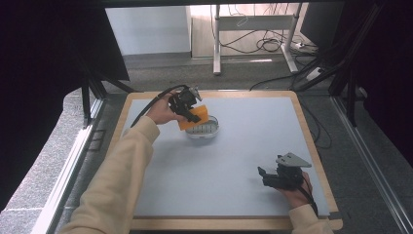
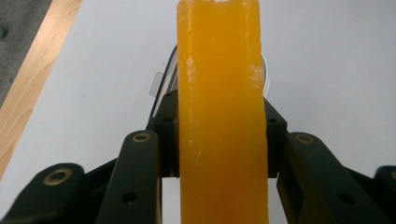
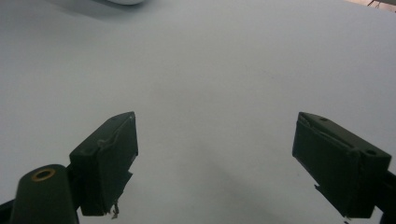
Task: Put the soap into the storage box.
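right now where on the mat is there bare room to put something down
The mat is bare across its middle and far right, between the white dish and the right tool. Crowded only at the far left, where the left tool holds the orange block over the dish.

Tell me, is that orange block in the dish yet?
Not yet: the left hand-held gripper holds the orange block tilted just above the white dish.

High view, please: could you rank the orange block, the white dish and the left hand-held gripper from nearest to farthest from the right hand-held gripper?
1. White dish, mid-table, nearest the right hand-held gripper.
2. Orange block, just above the dish.
3. Left hand-held gripper, far left, clamping the block; close to call with the block.
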`<action>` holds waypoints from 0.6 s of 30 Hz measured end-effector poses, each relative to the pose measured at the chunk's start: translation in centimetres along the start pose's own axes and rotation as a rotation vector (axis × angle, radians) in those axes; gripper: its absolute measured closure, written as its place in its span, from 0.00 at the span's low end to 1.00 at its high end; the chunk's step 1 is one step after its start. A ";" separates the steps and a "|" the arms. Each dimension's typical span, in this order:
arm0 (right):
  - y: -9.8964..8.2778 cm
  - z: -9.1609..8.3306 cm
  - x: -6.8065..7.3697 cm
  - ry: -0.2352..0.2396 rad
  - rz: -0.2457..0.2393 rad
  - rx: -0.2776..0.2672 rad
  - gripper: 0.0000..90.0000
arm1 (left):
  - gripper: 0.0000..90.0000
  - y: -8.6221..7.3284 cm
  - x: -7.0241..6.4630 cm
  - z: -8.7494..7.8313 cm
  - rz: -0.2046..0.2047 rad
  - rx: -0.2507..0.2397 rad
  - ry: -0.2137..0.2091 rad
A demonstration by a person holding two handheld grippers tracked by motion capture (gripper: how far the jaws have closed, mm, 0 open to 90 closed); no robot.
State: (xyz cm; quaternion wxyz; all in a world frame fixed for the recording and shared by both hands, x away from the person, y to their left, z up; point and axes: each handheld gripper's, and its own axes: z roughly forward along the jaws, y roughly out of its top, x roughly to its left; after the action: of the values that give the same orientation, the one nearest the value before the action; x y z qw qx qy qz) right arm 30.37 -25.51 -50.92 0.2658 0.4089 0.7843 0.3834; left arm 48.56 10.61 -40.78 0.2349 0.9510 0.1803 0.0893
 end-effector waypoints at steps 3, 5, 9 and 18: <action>0.0 0.0 0.0 0.000 0.000 -0.001 0.16 | 0.69 0.1 0.2 0.3 0.003 -0.011 -0.016; 0.0 -0.1 0.0 0.001 0.001 -0.001 0.16 | 0.69 0.3 0.3 0.5 0.011 -0.006 -0.020; 0.0 -0.1 -0.1 0.001 -0.001 -0.001 0.16 | 0.69 0.8 0.3 0.9 0.032 0.001 -0.031; -0.1 -0.1 -0.1 -0.001 0.001 -0.001 0.16 | 0.69 2.1 0.4 1.8 0.067 -0.001 -0.055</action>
State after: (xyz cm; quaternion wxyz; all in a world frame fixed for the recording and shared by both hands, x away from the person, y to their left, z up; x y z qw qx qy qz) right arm 30.29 -25.67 -50.89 0.2660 0.4094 0.7837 0.3839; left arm 50.04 8.30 -41.35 0.2372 0.9585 0.1416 0.0710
